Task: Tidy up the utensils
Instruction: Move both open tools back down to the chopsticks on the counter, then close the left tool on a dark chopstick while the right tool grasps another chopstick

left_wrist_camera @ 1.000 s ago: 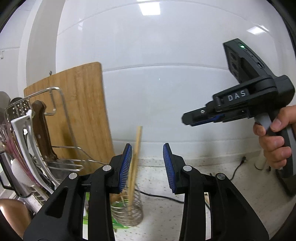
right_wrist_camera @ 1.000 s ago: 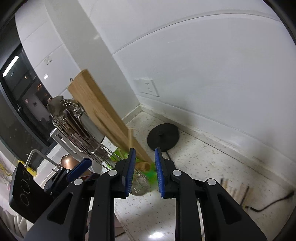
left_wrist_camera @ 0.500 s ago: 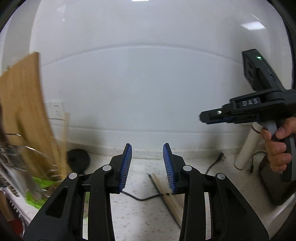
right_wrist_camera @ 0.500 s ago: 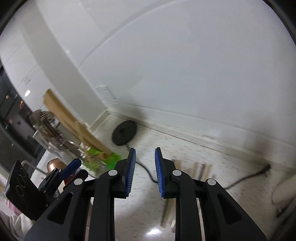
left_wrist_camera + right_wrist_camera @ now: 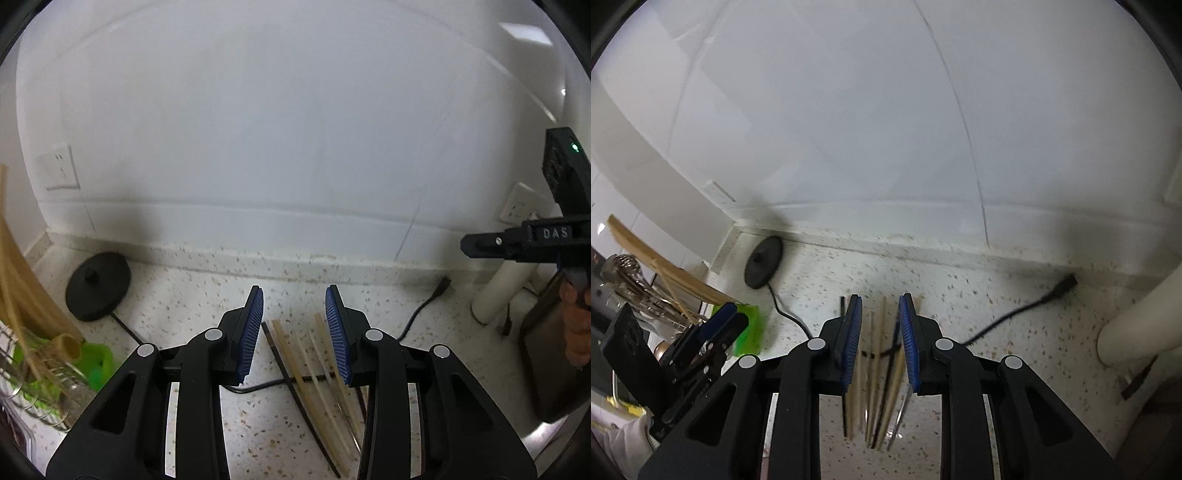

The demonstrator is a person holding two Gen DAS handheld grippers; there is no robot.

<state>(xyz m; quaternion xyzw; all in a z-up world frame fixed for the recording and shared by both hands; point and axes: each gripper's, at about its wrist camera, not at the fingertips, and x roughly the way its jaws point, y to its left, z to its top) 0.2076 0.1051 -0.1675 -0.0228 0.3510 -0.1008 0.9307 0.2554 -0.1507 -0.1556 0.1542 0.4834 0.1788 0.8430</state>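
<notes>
Pale wooden chopsticks (image 5: pixel 875 373) are seen loose on the speckled counter (image 5: pixel 207 280), crossed by a black cable (image 5: pixel 421 314); the right gripper (image 5: pixel 877 343) is held over them, parted and empty; the left gripper (image 5: pixel 293 332) is likewise spread, holding nothing; the cable could be pinched along with a stick, or several sticks could be scattered; "DAS" is read on the right gripper's body.

Pale and dark chopsticks (image 5: pixel 314 376) on white, brown-speckled counter (image 5: pixel 207 280).
</notes>
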